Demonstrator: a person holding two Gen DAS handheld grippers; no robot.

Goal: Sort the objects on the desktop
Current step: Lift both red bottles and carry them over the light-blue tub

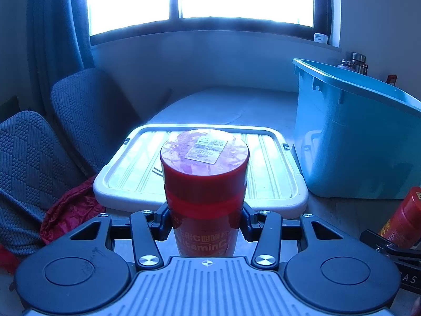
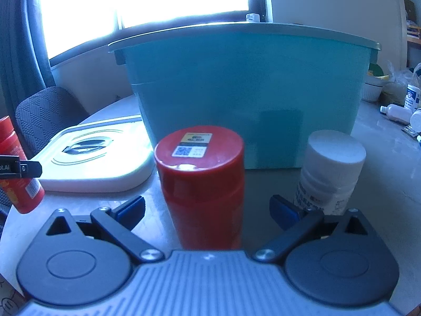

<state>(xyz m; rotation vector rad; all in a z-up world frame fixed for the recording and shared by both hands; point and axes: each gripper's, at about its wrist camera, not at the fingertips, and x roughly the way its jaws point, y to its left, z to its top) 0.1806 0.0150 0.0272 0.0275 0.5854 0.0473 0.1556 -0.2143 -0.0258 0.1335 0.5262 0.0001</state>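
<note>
My left gripper (image 1: 204, 220) is shut on a red vitamin C bottle (image 1: 204, 181), held upright in front of the white bin lid (image 1: 276, 184). That bottle also shows at the left edge of the right wrist view (image 2: 15, 168). My right gripper (image 2: 206, 208) is open around a second red bottle (image 2: 202, 192) that stands on the table; its blue pads (image 2: 131, 208) are apart from the bottle's sides. A white pill bottle (image 2: 330, 168) stands just right of it. The teal storage bin (image 2: 244, 94) stands behind both and shows at the right of the left wrist view (image 1: 363, 142).
The white lid (image 2: 92, 163) lies flat left of the bin. Grey chairs (image 1: 86, 115) and a red cloth (image 1: 68, 210) are at the table's left edge. Small bottles, a bowl and bags (image 2: 394, 110) crowd the far right. A window is behind.
</note>
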